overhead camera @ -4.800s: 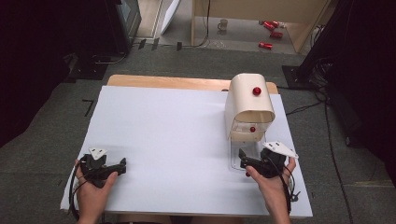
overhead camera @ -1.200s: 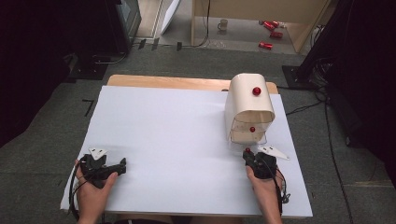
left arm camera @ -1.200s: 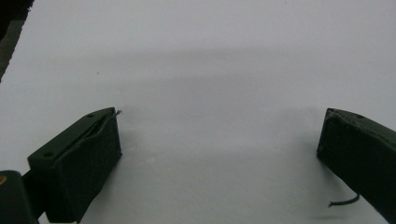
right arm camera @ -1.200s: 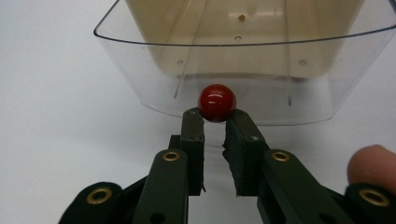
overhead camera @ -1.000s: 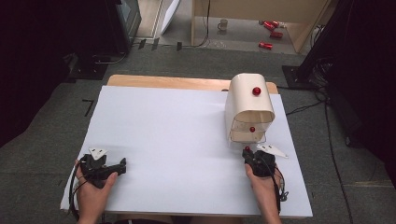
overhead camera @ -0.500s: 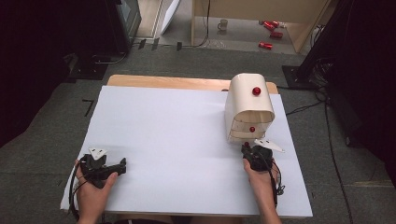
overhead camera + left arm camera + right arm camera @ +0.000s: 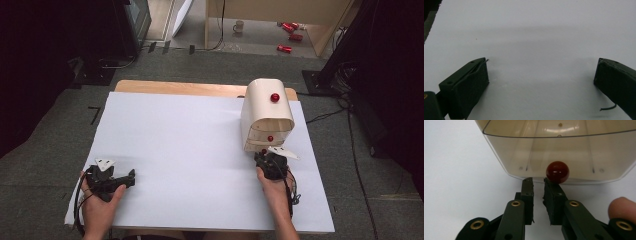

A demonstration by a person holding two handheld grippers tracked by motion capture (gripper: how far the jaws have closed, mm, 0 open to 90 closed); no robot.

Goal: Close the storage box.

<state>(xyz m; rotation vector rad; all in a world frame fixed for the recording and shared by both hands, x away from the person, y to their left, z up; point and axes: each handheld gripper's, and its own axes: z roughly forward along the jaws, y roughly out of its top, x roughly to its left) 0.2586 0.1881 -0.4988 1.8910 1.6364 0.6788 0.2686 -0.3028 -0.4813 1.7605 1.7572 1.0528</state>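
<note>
A cream box point(image 7: 267, 112) with a rounded top stands at the table's right side, a red knob point(image 7: 274, 97) on its top and a second red knob point(image 7: 270, 138) low on its front. My right gripper point(image 7: 263, 154) points at that front. In the right gripper view the gripper point(image 7: 538, 181) is shut to a thin slit, having just eased apart a hair, with nothing between the jaws. The lower red knob point(image 7: 557, 171) sits just past its right jaw tip, on a clear tinted flap point(image 7: 559, 150). My left gripper point(image 7: 129, 176) rests open near the front left corner, and in its own view the left gripper point(image 7: 541, 75) holds nothing.
The white table top point(image 7: 185, 145) has a wooden strip point(image 7: 180, 87) along its far edge. Beyond it lie grey floor, cables, red cans point(image 7: 290, 35) and a mug point(image 7: 239, 26). A fingertip point(image 7: 621, 206) shows beside the right gripper.
The right hand has turned its gripper to face the box and crept forward to the lower knob. The left hand has stayed put.
</note>
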